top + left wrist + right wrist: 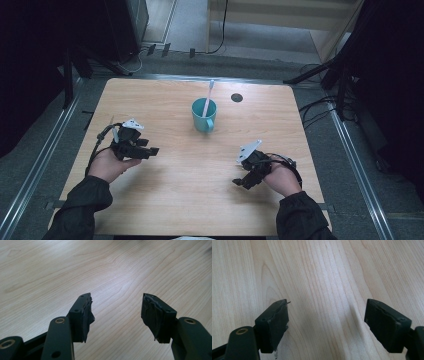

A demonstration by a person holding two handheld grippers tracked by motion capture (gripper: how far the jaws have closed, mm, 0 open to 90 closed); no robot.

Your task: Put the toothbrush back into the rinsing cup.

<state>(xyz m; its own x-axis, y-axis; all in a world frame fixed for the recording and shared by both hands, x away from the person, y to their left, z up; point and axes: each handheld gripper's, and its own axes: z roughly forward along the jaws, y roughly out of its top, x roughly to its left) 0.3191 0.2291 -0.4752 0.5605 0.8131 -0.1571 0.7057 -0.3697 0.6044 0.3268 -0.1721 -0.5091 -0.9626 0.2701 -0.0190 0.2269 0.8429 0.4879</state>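
Cup — well ahead of both | claws apart, empty

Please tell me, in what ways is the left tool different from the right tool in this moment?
The left tool sits at the table's left side, its jaws pointing right toward the middle; the right tool sits at the right side, its jaws pointing left and toward the person. The left tool is farther from the person than the right tool. Both stand open with nothing between the jaws, apart from the cup.
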